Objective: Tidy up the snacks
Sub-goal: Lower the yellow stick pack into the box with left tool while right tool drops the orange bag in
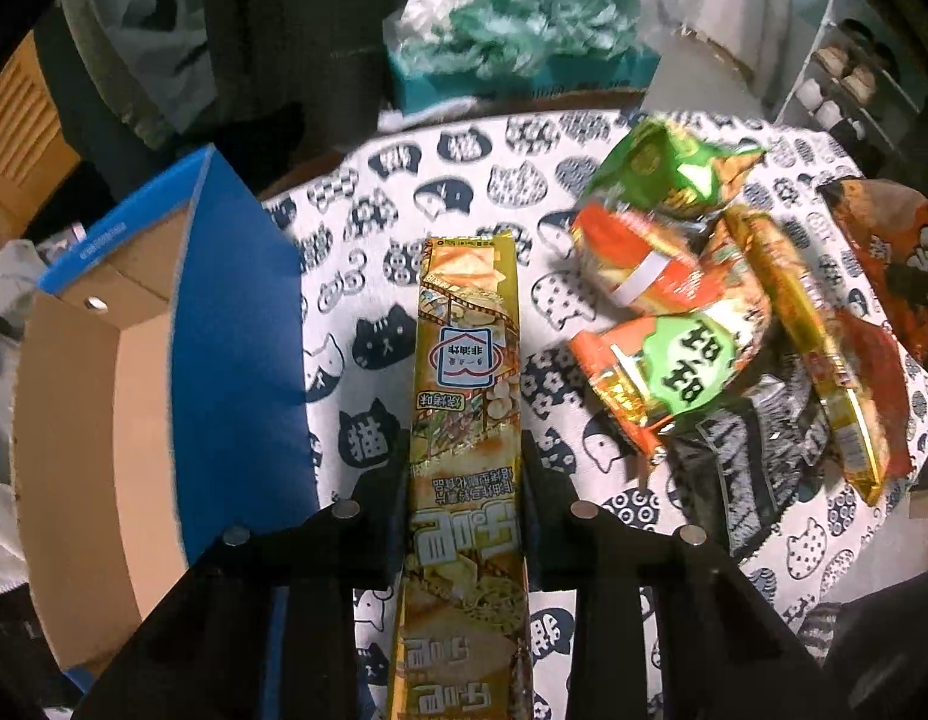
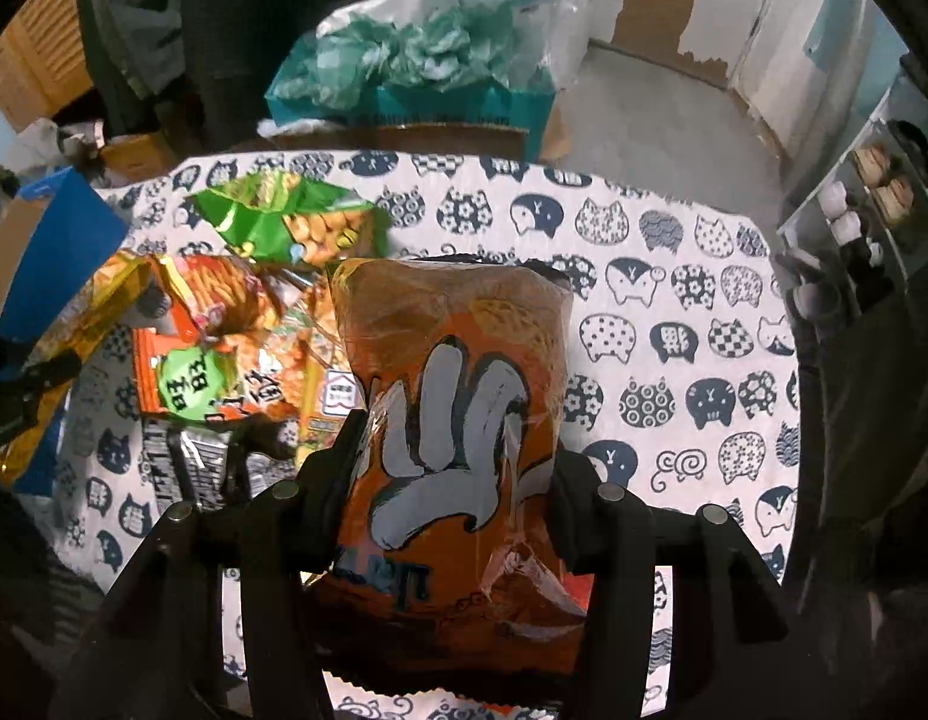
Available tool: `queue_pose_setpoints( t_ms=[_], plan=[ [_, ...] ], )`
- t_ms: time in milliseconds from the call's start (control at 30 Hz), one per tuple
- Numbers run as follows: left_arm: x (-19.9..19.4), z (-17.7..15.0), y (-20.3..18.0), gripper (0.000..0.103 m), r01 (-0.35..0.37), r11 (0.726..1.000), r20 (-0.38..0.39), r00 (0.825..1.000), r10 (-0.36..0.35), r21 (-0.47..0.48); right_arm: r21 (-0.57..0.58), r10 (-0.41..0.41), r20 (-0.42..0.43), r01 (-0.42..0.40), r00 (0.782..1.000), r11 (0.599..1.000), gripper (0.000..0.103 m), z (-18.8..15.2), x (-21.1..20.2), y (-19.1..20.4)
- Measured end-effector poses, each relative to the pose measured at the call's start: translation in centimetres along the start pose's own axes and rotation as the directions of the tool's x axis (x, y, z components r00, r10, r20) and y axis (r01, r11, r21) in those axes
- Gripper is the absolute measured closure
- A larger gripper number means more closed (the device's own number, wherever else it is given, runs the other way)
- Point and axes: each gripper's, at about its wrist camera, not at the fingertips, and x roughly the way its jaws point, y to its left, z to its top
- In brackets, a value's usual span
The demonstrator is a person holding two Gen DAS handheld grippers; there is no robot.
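Gold foil catches the eye first: the left gripper (image 1: 464, 480) is clamped on a long, narrow gold snack pack (image 1: 466, 420), its black jaws pressing both long sides and the pack pointing away over the cat-print tablecloth (image 1: 368, 300). The right gripper (image 2: 452, 468) pinches a puffy orange crisp bag printed with a grey hand (image 2: 452, 396), held above the cloth's near edge. Beyond, toward the cloth's middle, the remaining packets lie heaped and touching: an orange-and-green bag (image 1: 673, 360), a green bag (image 1: 667, 168) and a black wrapper (image 1: 739, 468). At the cloth's left edge stands an open blue cardboard box (image 1: 236, 330).
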Motion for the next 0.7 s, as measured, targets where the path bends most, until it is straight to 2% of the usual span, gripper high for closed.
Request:
queue_pose_setpoints(
  t_ms=[133,200,500,700],
  plan=[
    [-2.2,-0.5,-0.2,0.072,0.006,1.000,0.052,0.999,-0.007,0.021,-0.007,0.011,0.029,-0.011,1.000,1.000,0.051,0.3,-1.2,0.7],
    [-3.4,-2.3,-0.7,0.072,0.000,0.999,0.076,0.997,-0.002,0.036,-0.015,0.015,0.043,-0.014,0.999,1.000,0.051,0.4,-1.9,1.1],
    [-6.4,-2.8,-0.7,0.072,-0.029,0.996,0.153,0.988,0.015,0.086,-0.047,0.051,0.098,-0.047,0.994,0.998,0.051,1.0,-4.6,3.4],
    [-8.5,-2.8,0.1,0.072,-0.020,0.996,0.194,0.981,0.003,0.089,-0.076,0.084,0.135,-0.074,0.987,0.994,0.051,1.7,-6.1,5.7]
  ],
)
